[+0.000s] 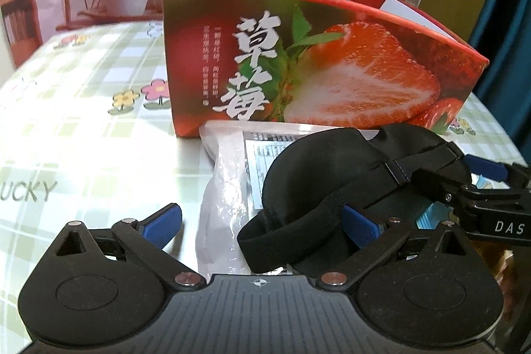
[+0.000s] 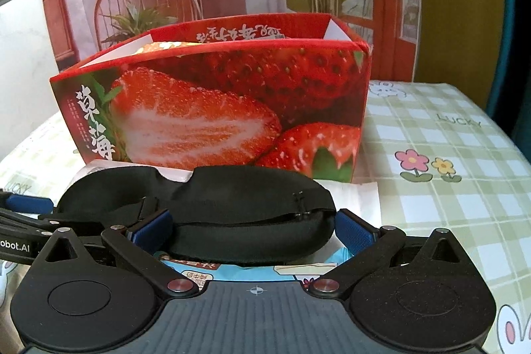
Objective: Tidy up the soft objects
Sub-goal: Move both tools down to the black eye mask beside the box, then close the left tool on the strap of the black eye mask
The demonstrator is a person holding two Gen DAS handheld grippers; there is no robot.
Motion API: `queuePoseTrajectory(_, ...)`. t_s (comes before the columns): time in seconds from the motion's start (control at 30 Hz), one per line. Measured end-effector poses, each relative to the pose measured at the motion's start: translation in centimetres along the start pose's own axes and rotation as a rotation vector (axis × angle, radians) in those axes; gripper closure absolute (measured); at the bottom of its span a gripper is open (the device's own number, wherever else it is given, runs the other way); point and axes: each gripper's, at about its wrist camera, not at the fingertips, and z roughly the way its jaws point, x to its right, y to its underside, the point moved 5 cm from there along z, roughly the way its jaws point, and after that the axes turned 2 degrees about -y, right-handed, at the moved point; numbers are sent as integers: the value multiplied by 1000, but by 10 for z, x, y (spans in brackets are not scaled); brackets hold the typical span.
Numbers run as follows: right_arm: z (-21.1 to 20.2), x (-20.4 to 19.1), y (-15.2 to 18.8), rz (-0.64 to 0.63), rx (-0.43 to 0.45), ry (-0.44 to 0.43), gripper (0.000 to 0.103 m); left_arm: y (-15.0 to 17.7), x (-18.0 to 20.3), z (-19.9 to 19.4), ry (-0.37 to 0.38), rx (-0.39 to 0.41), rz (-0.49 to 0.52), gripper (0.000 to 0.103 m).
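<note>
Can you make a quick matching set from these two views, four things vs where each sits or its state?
Things:
1. eye mask
2. strawberry box
3. clear bag
4. left gripper

Place or state:
A. stands open-topped behind the mask
B. lies flat under the mask, printed sheet inside
C. open, fingers spread, one finger on either side of the mask's strap end
D. black, lies in front of the box, between both grippers' fingers

Pairs: 1-D, 2-A, 3-B, 4-C
</note>
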Motion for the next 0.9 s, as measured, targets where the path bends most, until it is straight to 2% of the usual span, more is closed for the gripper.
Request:
queuePoseTrajectory(0.33, 5, 7, 4, 64, -39, -31, 0, 3, -1, 0, 16, 1, -14, 0)
queuePoseTrajectory(0.43, 5, 7, 6, 62, -39, -30, 0, 2, -1, 1, 26, -20, -13, 0)
queuePoseTrajectory(0.63, 6, 8, 6, 68, -39, -37, 0, 6, -7, -12, 59, -38, -72, 3)
queuePoseTrajectory(0.73, 5, 7, 7, 66, -33, -35, 0, 4, -7, -23, 52, 4, -74, 10)
queuePoseTrajectory(0.8, 6, 6, 7, 60, -30, -31, 0, 1, -3, -31, 49, 38, -50, 24)
queuePoseTrajectory(0.9, 6, 6, 8, 51, -28, -27, 0, -2, 11, -38, 25, 60, 28, 36)
